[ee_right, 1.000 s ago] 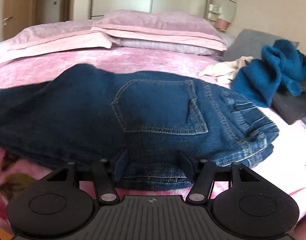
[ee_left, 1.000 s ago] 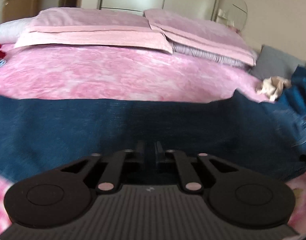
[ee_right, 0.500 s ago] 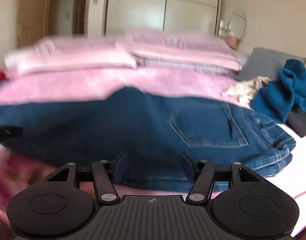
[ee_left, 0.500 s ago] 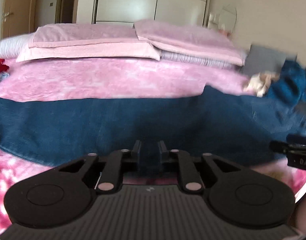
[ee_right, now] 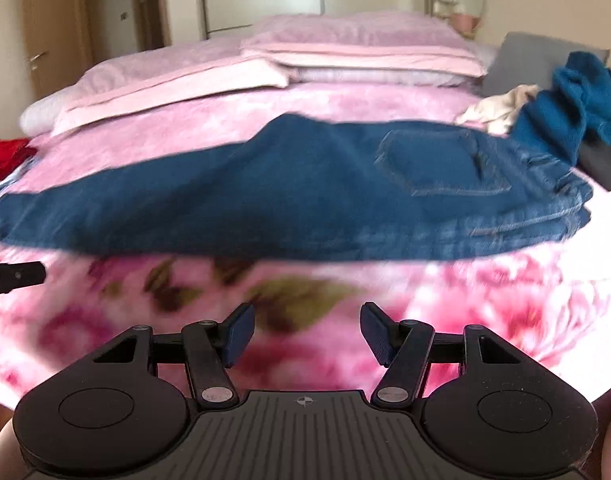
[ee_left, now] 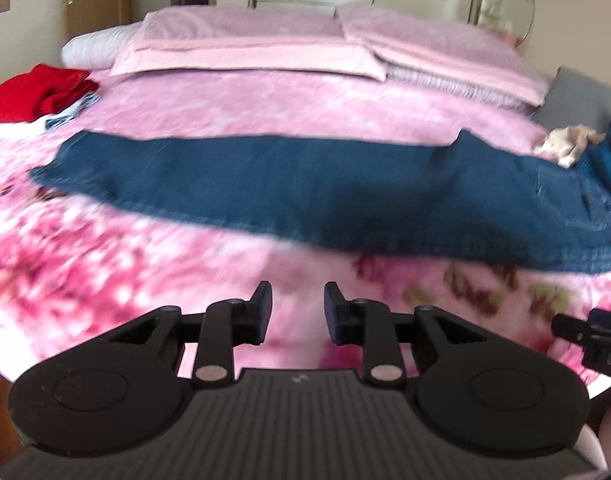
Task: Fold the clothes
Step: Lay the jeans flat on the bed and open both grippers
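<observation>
Jeans (ee_left: 305, 184) lie flat across a pink bed (ee_left: 265, 96). Left gripper (ee_left: 296, 304) and right gripper (ee_right: 304, 332) hover near the jeans, jaws apart, empty.

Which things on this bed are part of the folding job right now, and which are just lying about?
In the job:
jeans, laid out lengthwise
left tool, open, empty
right tool, open, empty

Lying about:
teal sweater
cream garment
red garment
pink pillows
grey cushion
</observation>
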